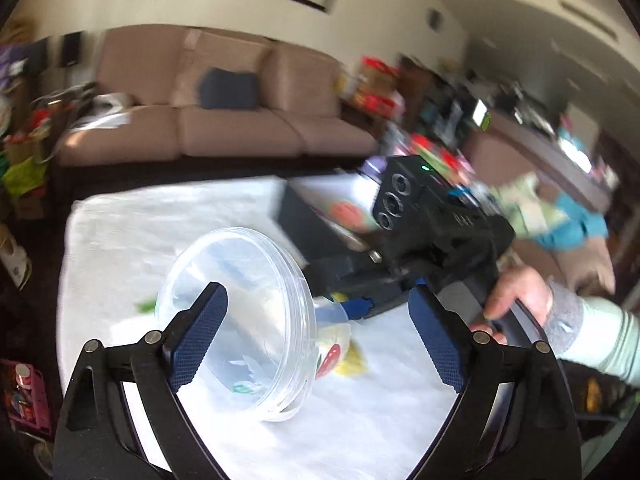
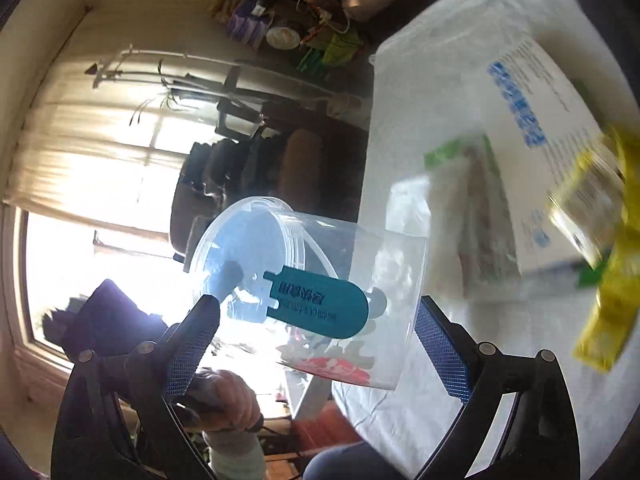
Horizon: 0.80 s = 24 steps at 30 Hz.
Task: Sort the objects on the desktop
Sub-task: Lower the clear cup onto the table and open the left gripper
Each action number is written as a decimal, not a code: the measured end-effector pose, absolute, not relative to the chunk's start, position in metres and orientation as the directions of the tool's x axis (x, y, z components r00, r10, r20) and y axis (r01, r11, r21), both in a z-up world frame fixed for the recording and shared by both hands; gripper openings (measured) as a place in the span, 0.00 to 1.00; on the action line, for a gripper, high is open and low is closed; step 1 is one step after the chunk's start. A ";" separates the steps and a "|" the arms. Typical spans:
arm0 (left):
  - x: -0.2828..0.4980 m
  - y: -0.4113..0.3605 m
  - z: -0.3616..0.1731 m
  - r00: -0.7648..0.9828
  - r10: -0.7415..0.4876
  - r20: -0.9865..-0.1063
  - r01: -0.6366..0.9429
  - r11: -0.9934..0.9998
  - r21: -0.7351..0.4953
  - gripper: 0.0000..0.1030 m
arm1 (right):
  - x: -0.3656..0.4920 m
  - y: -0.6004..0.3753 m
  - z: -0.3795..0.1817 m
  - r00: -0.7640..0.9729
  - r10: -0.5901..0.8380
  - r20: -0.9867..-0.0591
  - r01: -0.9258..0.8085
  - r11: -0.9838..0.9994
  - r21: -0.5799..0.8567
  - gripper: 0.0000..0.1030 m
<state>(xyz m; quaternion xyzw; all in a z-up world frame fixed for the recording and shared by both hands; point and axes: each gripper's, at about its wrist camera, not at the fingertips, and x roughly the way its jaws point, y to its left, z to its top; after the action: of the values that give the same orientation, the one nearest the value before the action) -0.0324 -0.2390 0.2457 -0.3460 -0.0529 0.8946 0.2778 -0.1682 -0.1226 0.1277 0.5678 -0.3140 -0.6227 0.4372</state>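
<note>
A clear round plastic tub (image 1: 248, 280) hangs tilted above the white-clothed table (image 1: 120, 232). In the right wrist view the tub (image 2: 360, 256) lies crosswise in my right gripper (image 2: 318, 304), which is shut on it. One pad is at the rim and the other at the base. My left gripper (image 1: 316, 290) stands open. Its left finger (image 1: 200, 332) overlaps the tub and its right finger is well apart from it. That teal finger (image 2: 320, 304) shows through the tub wall. The right gripper's blue fingertip (image 1: 356, 308) touches the tub's side.
On the cloth lie a red-printed cup (image 1: 332, 356), a green scrap (image 1: 146, 306), a white box with blue print (image 2: 532, 132), a green-edged packet (image 2: 476, 200) and a blurred yellow packet (image 2: 612, 240). A brown sofa (image 1: 220, 120) stands behind the table. A hand (image 1: 516, 296) holds the right gripper.
</note>
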 end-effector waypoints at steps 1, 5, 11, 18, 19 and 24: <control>-0.020 -0.211 0.243 -0.577 0.554 -0.600 -0.485 -0.824 -0.294 0.90 | -0.148 -0.091 0.121 0.017 -0.914 -0.404 0.148 -0.398 0.906 0.97; 0.017 -0.116 0.221 -0.480 0.597 -0.643 -0.551 -0.775 -0.309 0.92 | -0.089 0.004 0.086 -0.046 -0.931 -0.362 0.010 -0.363 0.932 0.99; 0.043 -0.014 0.181 -0.387 0.584 -0.714 -0.560 -0.764 -0.322 0.93 | -0.044 0.097 0.030 -0.092 -0.914 -0.396 -0.107 -0.386 0.916 1.00; 0.050 0.034 0.143 -0.367 0.530 -0.764 -0.524 -0.797 -0.302 0.93 | -0.026 0.143 -0.009 -0.072 -0.898 -0.434 -0.135 -0.422 0.897 1.00; 0.050 0.038 0.142 -0.360 0.534 -0.765 -0.521 -0.795 -0.310 0.94 | -0.025 0.149 -0.003 -0.079 -0.886 -0.457 -0.120 -0.446 0.887 1.00; 0.054 0.049 0.143 -0.293 0.585 -0.757 -0.515 -0.763 -0.390 0.94 | -0.018 0.177 0.011 -0.078 -0.812 -0.578 -0.045 -0.577 0.816 1.00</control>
<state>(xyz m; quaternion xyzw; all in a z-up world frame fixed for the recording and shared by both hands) 0.0545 0.0488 0.1427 -0.4860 -0.0356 0.8033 0.3423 -0.0176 0.1767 0.0111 0.6103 -0.3511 -0.6449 0.2973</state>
